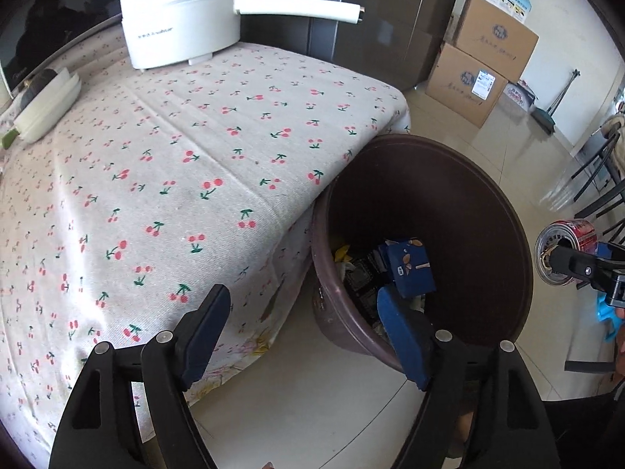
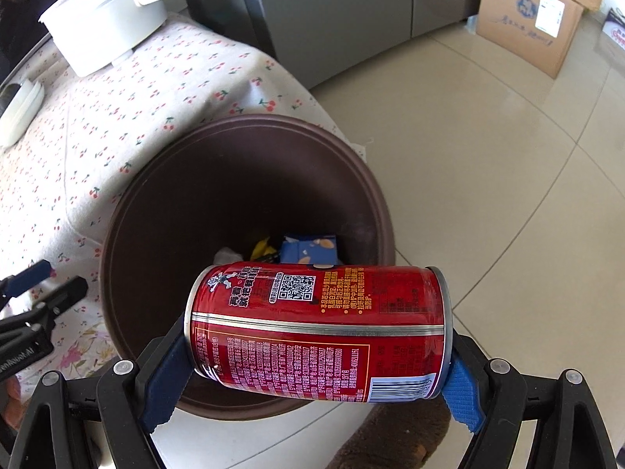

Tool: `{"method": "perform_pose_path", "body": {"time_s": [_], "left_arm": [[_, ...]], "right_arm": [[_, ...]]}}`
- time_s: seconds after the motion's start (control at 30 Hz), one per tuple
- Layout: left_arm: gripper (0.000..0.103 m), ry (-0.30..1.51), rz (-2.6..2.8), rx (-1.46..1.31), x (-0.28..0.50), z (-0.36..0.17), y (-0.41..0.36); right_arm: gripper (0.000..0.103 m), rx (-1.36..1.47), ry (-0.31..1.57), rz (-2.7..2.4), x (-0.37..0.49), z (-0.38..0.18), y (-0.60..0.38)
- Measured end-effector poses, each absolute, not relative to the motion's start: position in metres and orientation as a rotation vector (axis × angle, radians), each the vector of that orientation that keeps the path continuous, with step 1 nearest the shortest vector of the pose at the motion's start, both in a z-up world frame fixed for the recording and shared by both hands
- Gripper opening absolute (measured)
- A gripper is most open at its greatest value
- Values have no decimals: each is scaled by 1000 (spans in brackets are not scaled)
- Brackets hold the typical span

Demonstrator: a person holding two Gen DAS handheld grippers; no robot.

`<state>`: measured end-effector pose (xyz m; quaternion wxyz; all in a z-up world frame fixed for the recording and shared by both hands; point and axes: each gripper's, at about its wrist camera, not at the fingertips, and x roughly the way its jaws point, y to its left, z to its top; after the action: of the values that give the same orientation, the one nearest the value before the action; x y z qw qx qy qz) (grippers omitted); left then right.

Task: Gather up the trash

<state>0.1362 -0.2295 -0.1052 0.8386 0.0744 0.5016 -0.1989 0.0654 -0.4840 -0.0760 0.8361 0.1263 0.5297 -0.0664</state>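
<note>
A brown round trash bin (image 1: pixel 488 211) (image 2: pixel 164 211) stands on the floor against the table edge. It holds a blue carton (image 1: pixel 410 269) (image 2: pixel 310 248) and other wrappers. My right gripper (image 2: pixel 316 387) is shut on a red drink can (image 2: pixel 320 328), held sideways by its two ends above the bin's near rim. The can also shows at the right edge of the left wrist view (image 1: pixel 566 250). My left gripper (image 1: pixel 308 336) is open and empty, between the table's corner and the bin's left rim.
The table (image 1: pixel 175 179) has a cherry-print cloth. A white electric pot (image 1: pixel 183 19) with a long handle and a white lidded dish (image 1: pixel 47 105) stand at its far side. Cardboard boxes (image 1: pixel 484 62) are stacked on the tiled floor. A chair (image 1: pixel 601 179) is at the right.
</note>
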Motion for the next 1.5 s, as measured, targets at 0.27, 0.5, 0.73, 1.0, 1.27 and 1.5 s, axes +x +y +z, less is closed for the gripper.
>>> {"method": "perform_pose_path", "body": {"time_s": [0.27,0.5,0.73,1.0,1.27,1.5], "left_arm": [[93,1032,-367,188,127,-95,-203],[103,999,-332,207,111,-85,-180],[103,1000,-284,163,92,-75,-148],[103,1030,-172,-2,72,-61,-97],[103,929,-66,42,41,-43,-79],[103,877,-68,44,21,-34,-69]], "right_arm": [[92,239,1078,-134,77,-71,-461],[102,172,1031,-145,80,-60,-441],[102,118,1016,-112,71,-53,-417],[102,12,967,-124,50,-39,-383],[102,1,908,-89,16,-28,-348],[102,-23,869,-63,4,-35,-318]]}}
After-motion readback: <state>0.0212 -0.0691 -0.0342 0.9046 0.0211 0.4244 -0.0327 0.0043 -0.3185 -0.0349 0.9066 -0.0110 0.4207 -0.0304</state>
